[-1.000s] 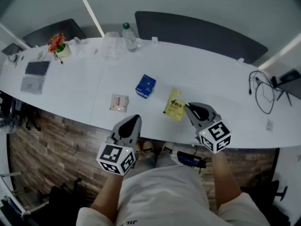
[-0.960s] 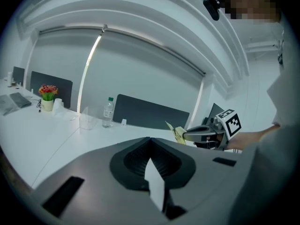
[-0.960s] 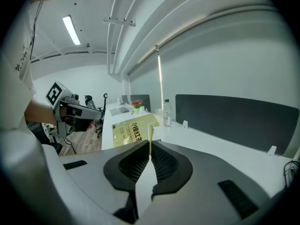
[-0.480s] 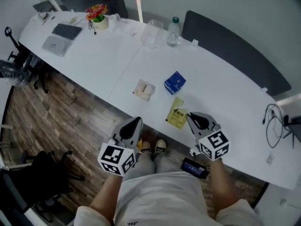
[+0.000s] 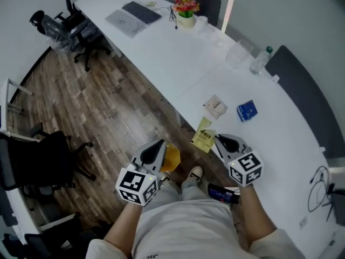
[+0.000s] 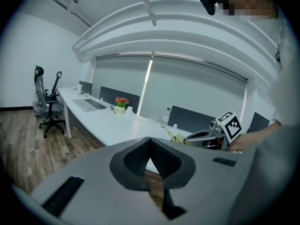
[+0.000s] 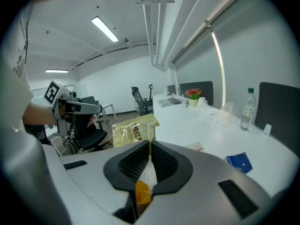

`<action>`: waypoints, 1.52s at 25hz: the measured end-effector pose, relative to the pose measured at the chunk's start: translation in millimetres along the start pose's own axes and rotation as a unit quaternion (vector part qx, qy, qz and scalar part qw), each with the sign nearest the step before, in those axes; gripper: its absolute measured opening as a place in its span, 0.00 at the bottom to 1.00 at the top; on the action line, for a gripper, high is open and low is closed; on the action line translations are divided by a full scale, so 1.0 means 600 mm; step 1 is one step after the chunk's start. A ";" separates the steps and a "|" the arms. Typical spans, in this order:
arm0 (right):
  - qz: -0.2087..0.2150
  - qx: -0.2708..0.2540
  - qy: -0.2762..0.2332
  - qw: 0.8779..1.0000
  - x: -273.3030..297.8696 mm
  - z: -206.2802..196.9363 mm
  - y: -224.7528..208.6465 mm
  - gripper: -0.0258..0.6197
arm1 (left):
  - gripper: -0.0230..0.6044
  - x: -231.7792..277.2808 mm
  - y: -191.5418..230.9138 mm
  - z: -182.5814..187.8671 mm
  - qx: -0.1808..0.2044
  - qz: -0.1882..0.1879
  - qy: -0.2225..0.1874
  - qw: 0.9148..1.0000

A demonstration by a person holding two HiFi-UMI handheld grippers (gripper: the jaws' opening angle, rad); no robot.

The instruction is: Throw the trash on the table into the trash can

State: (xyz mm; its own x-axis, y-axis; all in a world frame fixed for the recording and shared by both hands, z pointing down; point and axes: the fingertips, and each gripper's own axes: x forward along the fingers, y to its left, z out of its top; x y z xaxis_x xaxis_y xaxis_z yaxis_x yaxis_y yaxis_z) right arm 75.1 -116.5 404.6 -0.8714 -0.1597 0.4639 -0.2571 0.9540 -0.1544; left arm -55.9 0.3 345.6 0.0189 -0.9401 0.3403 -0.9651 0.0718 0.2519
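Observation:
My right gripper (image 5: 217, 138) is shut on a yellow printed packet (image 5: 204, 136), which hangs in the air just off the white table's near edge (image 5: 183, 99). In the right gripper view the packet (image 7: 133, 130) stands up from between the closed jaws. My left gripper (image 5: 160, 144) is shut with nothing in it and hovers over the wooden floor; its own view shows only floor behind the jaws. A white packet (image 5: 215, 106) and a blue packet (image 5: 247, 110) lie on the table. No trash can is in view.
A yellow-orange thing (image 5: 171, 158) lies on the floor by the person's feet. On the table stand a bottle (image 5: 260, 61), a clear cup (image 5: 237, 52), a flower pot (image 5: 186, 12) and a laptop (image 5: 133, 16). Black office chairs (image 5: 32, 166) stand at the left.
The person has turned away from the table, which has slid to the upper right of the view. Both grippers swung out over the floor, the right one carrying the yellow packet off the tabletop.

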 end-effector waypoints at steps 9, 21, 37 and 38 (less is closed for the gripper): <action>0.065 -0.038 0.024 0.997 0.114 0.029 0.125 0.10 | 0.04 -0.124 0.131 -0.023 -0.033 0.071 -0.019 0.997; 0.123 -0.073 0.057 0.988 0.188 0.018 0.182 0.10 | 0.04 -0.176 0.180 -0.063 -0.066 0.119 -0.025 0.990; 0.198 -0.100 0.158 0.962 0.317 -0.185 0.226 0.10 | 0.04 -0.165 0.250 -0.206 -0.100 0.143 0.022 0.984; 0.200 -0.103 0.162 0.961 0.326 -0.200 0.225 0.10 | 0.04 -0.160 0.255 -0.220 -0.103 0.142 0.025 0.984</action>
State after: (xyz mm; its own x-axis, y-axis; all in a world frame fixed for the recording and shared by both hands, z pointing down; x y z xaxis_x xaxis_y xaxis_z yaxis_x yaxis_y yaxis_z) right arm -79.7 11.7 579.3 -0.6994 0.2856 0.6552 0.1880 0.9579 -0.2169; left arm -170.6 145.5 471.2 -0.2267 -0.8553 0.4660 -0.8596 0.4006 0.3170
